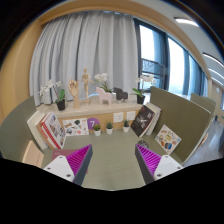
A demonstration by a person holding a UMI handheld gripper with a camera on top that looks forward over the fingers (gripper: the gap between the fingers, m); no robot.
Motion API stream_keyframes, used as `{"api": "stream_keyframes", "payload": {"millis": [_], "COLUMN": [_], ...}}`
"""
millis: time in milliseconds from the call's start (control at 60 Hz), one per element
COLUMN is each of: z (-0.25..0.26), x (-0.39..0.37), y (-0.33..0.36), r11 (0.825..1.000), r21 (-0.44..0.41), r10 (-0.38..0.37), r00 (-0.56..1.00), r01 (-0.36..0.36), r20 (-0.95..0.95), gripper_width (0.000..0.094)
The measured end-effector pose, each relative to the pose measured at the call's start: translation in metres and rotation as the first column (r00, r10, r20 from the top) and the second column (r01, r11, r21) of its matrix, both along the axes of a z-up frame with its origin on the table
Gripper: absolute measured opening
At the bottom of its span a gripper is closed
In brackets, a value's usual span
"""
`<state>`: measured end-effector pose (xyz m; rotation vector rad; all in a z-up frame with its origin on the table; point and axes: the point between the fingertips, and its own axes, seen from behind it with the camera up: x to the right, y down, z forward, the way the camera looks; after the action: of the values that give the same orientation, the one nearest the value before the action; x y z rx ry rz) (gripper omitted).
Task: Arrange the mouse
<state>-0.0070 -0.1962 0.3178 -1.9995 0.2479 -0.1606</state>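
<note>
Gripper (pixel 112 160) spread wide, holding nothing.
Beyond it stands a shelf (pixel 95 113) with small plant pots (pixel 109 128).

Daylight thru windows (pixel 165 60) at right, room evenly bright, strong fisheye bending at edges, far shelf perhaps soft.

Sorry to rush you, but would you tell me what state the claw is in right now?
Claw: open, holding nothing; the gap between its pink pads shows only bare desk. No mouse is in view.
</note>
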Motion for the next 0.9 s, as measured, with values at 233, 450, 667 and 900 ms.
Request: {"api": "stream_keyframes", "payload": {"millis": [233, 450, 667, 900], "z": [-0.026, -0.114, -0.218, -0.283], "x": [-0.003, 0.018, 0.099, 0.205], "y": [0.011, 0.0, -0.007, 0.038], "r11": [1.0, 0.993, 0.975, 0.957], "r21": [-0.012, -0.1, -0.22, -0.287], "r10": [0.014, 0.061, 0.037, 0.027], "r00": [1.0, 0.998, 0.999, 0.999], "r01": [-0.014, -0.057, -0.04, -0.031], "r20": [0.014, 0.029, -0.017, -0.019], "gripper_width": [0.0867, 0.0866, 0.0866, 0.0862]}}
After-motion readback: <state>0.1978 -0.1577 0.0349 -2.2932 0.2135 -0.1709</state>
